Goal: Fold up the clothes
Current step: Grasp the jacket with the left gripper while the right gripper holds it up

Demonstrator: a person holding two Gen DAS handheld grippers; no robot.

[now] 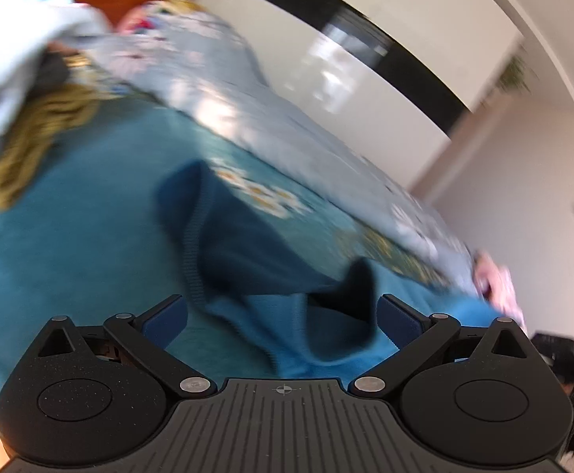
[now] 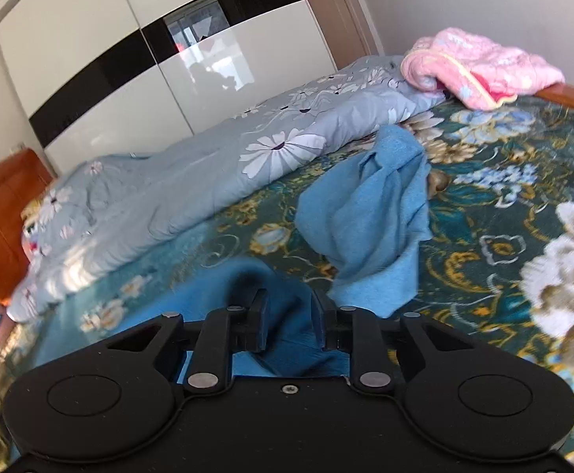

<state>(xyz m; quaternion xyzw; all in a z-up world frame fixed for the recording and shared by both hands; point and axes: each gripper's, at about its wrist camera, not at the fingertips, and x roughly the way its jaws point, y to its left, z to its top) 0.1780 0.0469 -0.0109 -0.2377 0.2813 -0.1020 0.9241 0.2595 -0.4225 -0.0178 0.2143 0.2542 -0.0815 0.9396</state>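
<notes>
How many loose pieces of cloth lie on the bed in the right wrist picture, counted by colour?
Blue: 2, the cloth crumpled further off and the garment at the fingers.
Pink: 1, the blanket at the far corner.
Total: 3

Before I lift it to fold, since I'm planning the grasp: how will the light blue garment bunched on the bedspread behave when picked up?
The light blue garment is probably floppy: it lies crumpled in soft folds, so it should drape and sag from one grasp point. It looks thin, so likely light. On the patterned bedspread it may drag rather than slide.
</notes>
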